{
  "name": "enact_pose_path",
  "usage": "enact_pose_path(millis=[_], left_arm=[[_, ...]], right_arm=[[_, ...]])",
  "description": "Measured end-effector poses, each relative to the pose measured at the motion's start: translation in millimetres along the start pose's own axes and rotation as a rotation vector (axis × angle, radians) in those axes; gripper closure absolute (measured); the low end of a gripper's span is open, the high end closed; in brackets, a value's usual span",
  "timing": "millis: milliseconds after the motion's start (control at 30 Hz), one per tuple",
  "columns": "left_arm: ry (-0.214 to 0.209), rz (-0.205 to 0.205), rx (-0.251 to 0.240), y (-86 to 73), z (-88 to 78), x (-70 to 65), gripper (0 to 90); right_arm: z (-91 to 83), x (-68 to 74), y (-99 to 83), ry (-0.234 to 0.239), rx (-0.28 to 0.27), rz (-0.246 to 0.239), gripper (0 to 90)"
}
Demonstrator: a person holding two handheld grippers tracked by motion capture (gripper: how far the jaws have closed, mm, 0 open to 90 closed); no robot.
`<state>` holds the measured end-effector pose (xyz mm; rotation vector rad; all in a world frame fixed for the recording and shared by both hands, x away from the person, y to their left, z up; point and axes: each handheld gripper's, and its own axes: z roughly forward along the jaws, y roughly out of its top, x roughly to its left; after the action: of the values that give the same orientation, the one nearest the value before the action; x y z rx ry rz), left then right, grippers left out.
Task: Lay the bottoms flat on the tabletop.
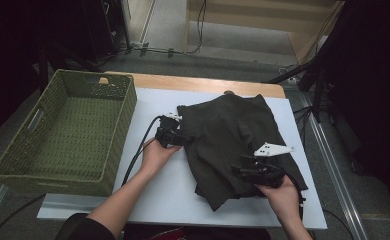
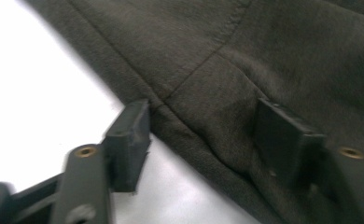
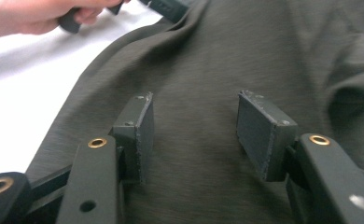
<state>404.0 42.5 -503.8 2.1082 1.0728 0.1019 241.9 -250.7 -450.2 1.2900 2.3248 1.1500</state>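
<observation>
High view: green basket beside dark garment; both tools, left tool, right tool, spread.

Dark olive garment, green woven basket, white table.

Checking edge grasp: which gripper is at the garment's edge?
The left gripper: its fingers straddle the dark garment edge over white table. The right gripper sits mid-cloth.

High view is dim overall, its corners falling to near black; the white table top is the brightest area. In the left gripper view that surface glares to blank white. Both gripper views are soft, with near jaws blurred and dark garment weave faintly resolved.
</observation>
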Motion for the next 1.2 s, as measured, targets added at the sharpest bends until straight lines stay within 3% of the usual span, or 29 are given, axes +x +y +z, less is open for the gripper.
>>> enact_pose_path(millis=[167, 367, 467, 667, 767, 933, 1100, 1200], left_arm=[[-0.015, 0.006, 0.008, -0.6, 1.3, -1.9, 63.0], [-0.003, 0.083, 0.009, -0.7, 4.2, -6.9, 81.0], [-0.025, 0.061, 0.043, 5.9, 0.3, -2.7, 82.2], [-0.012, 0.012, -0.004, 21.5, -24.3, 18.0, 82.2], [-0.005, -0.036, -0.023, 26.7, -32.8, 29.8, 82.2], [0.031, -0.065, -0.045, 33.1, -43.6, 44.8, 82.2], [0.098, -0.065, -0.064, 38.7, -49.2, 54.9, 82.2], [0.103, -0.084, -0.069, 38.8, -46.2, 61.3, 82.0]], right_arm=[[-10.1, -12.1, 0.9, -0.037, -0.042, 0.028, 45.0], [-16.3, -23.2, -0.8, -0.071, -0.065, 0.054, 44.2], [-15.1, -27.0, -2.9, -0.080, -0.063, 0.056, 43.8], [-14.1, -31.1, -4.4, -0.083, -0.059, 0.070, 43.0], [-14.8, -32.4, -4.6, -0.093, -0.061, 0.072, 42.3], [-15.7, -35.8, -5.6, -0.104, -0.059, 0.077, 42.4], [-14.4, -38.2, -6.7, -0.110, -0.052, 0.071, 42.4], [-13.9, -42.5, -7.8, -0.111, -0.054, 0.068, 42.4]])
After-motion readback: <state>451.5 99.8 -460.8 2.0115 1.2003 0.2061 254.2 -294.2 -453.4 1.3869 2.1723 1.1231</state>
